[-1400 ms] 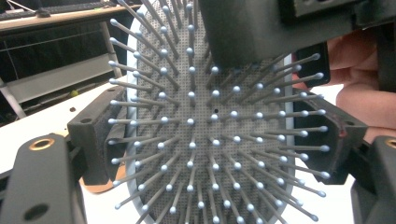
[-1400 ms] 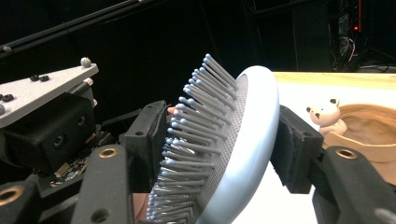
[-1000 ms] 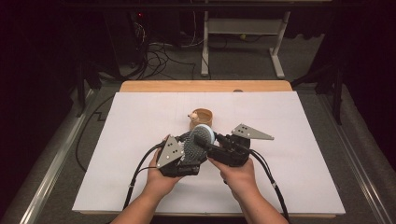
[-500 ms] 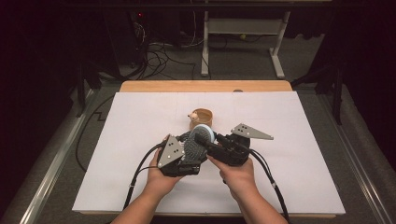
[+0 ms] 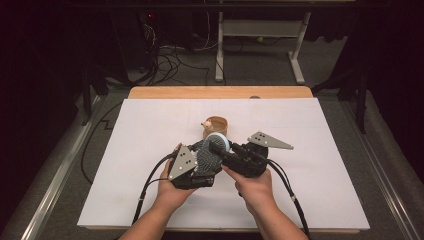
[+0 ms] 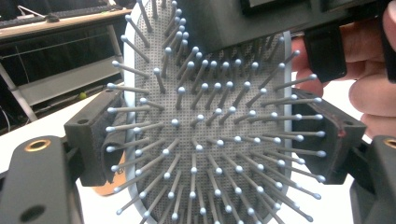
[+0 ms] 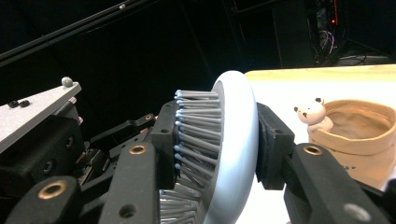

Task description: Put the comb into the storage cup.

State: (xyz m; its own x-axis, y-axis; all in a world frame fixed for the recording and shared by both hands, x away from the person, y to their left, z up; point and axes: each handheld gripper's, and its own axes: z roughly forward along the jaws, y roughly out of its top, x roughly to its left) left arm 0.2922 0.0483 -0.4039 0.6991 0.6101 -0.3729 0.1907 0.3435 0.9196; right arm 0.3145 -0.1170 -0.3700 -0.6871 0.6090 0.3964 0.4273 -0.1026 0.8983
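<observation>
a white rectangular sheet-covered table (image 5: 150, 130) is seen from the high view, a pale wooden strip at its 12 o'clock edge. a tan, bag-shaped ceramic cup with a small white bear figure on its rim (image 5: 217, 127) is set a little toward 12 o'clock of the table centre; in the right gripper view the same cup (image 7: 359, 135) is at 3 o'clock. a pale blue oval paddle hairbrush with grey ball-tipped bristles (image 5: 209, 154) is held just at 6 o'clock of the cup, between both grippers. the left gripper (image 6: 205, 140) is spread wide with the brush head gripped by its edges, bristles facing its camera. the right gripper (image 7: 217, 140) has just been closing, and bristle face and smooth back are now pinched between its pads. two hands are seen at 6 o'clock, gripper cables trailing back.
</observation>
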